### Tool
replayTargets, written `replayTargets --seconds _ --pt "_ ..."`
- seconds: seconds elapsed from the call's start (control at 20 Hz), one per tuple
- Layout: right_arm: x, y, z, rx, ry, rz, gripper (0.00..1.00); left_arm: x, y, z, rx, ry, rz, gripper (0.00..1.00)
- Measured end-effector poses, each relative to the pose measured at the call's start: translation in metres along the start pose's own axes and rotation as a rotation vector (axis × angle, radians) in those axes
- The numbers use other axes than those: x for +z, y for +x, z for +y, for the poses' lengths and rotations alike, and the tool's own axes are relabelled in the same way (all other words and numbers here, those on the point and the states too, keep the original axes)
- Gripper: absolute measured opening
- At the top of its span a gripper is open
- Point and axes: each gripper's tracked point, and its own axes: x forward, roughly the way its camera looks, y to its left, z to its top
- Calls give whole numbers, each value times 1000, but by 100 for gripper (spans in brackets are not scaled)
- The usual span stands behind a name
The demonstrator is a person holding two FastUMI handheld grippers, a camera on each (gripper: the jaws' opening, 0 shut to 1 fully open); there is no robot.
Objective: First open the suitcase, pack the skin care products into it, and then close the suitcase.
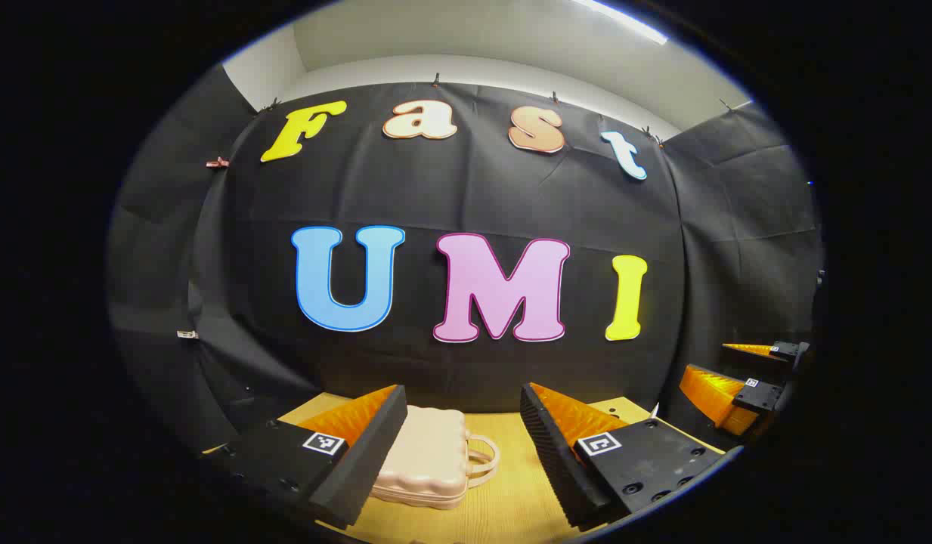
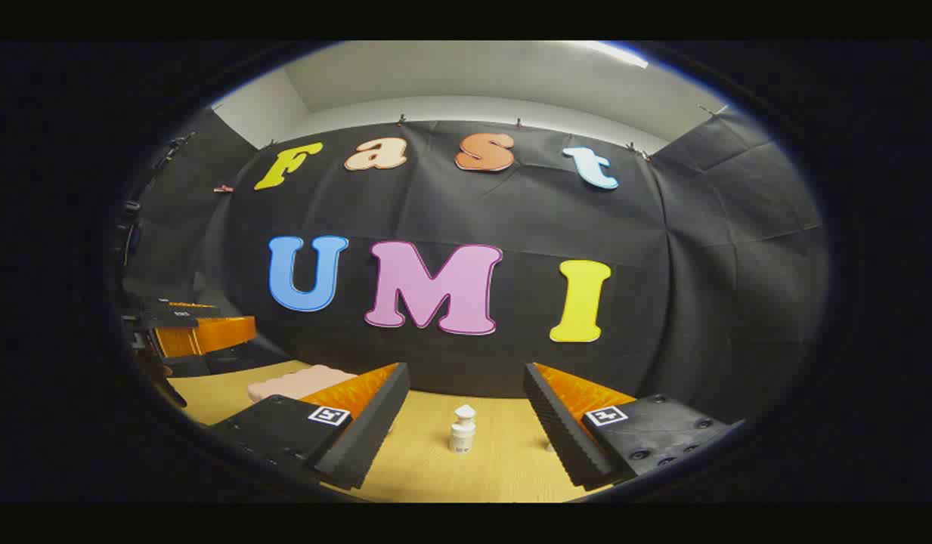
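Note:
A small pale pink suitcase point(image 1: 426, 457) lies flat and closed on the wooden table point(image 1: 511, 506), its handle pointing right. My left gripper point(image 1: 462, 400) hovers open above and before it, one finger partly covering its left side. In the right gripper view the suitcase point(image 2: 295, 383) lies at the left, and a small white skin care bottle point(image 2: 462, 431) with a pointed cap stands upright on the table point(image 2: 435, 468). My right gripper point(image 2: 466, 374) is open, the bottle showing between its fingers, farther off. The right gripper point(image 1: 738, 381) appears at the right edge of the left gripper view, and the left gripper point(image 2: 190, 332) at the left edge of the right gripper view.
Black cloth walls close the booth behind and on both sides of the table. The table's far edge runs just behind the suitcase and the bottle.

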Motion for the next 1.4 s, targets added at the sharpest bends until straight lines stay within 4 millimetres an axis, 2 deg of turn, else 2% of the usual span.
replayTargets --seconds 0.6,1.0,1.15,1.25,1.4 --pt "-1 2 -6 -10 12 6 96 -1 1 7 37 8 -11 96" --pt "-4 7 -8 -11 8 7 97 -6 5 4 28 26 4 96" --pt "-6 8 -12 -18 6 14 96 -13 14 0 10 22 22 96" --pt "-10 11 -15 -20 2 21 96 -20 27 -5 -1 9 36 96" --pt "-20 17 -22 -20 7 42 96 -43 54 -17 -32 -9 83 96"
